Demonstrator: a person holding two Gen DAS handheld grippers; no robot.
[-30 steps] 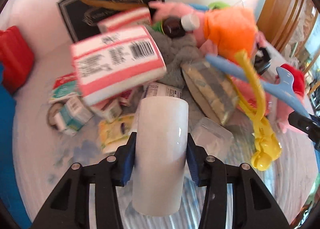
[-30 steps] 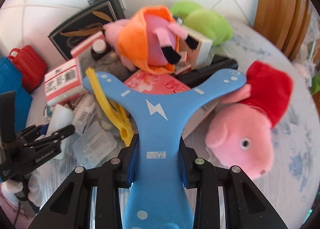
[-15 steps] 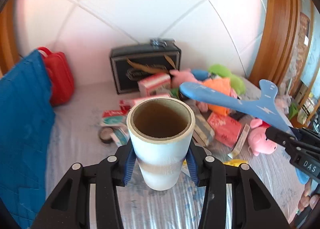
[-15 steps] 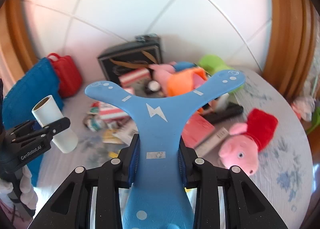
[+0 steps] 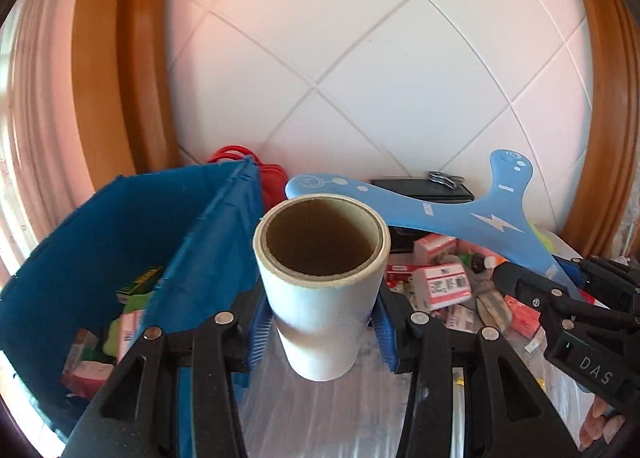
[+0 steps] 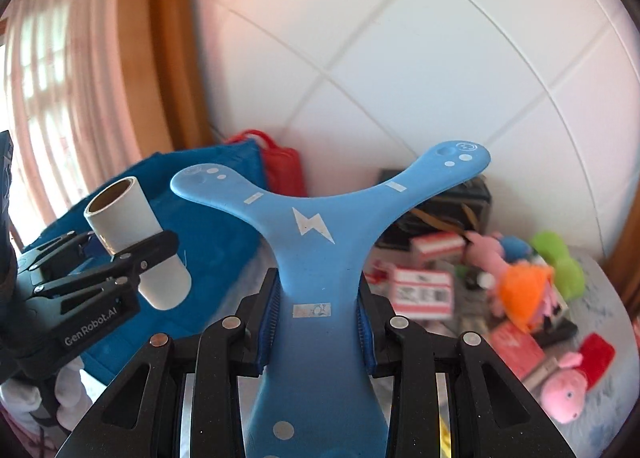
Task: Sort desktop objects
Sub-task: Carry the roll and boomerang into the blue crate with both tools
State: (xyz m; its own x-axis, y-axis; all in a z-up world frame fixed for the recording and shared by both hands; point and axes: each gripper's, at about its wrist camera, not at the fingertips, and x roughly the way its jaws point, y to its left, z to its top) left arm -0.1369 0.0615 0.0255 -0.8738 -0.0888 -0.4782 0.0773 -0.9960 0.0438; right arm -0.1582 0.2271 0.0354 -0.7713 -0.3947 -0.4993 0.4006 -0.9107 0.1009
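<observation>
My left gripper is shut on a white roll with a brown cardboard core, held upright in the air just right of a blue fabric bin. The same roll and the left gripper show at the left of the right wrist view. My right gripper is shut on the stem of a blue three-armed boomerang with a white lightning bolt; this boomerang and the right gripper appear at the right of the left wrist view.
The blue bin holds several small packages. A red bag stands behind it. On the table lie red-and-white boxes, a black case, pink, orange and green plush toys and a pink pig toy. White tiled wall behind.
Both grippers have risen off the pile and swung left toward the blue bin, carrying the roll and the boomerang. The roll went from lying along the fingers to upright.
</observation>
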